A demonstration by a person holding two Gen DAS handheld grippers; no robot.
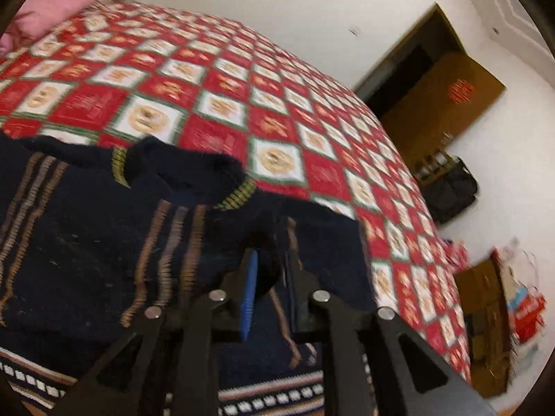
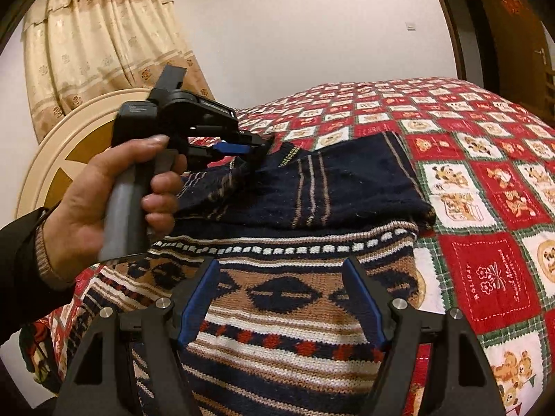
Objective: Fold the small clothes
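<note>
Right tool (image 2: 282, 298), nearest, fingers spread wide and holding nothing, hovering over the near patterned hem of the knitted sweater (image 2: 298, 312). Left tool (image 1: 272, 270), gripped by the left hand (image 2: 114, 194), fingers pinched onto a fold of the sweater's navy upper part beside the collar (image 1: 187, 176). Sweater spread on a bed under a red checked quilt (image 2: 485, 173); pink pillow (image 1: 52, 3) far left, curtain (image 2: 93, 34) behind.

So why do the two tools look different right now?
The left tool is squeezed shut on a fold of the dark sweater, while the right tool is wide open and holds nothing. The left tool sits up by the sweater's plain dark top; the right tool hangs over its patterned bottom band. Both have blue pads.
</note>
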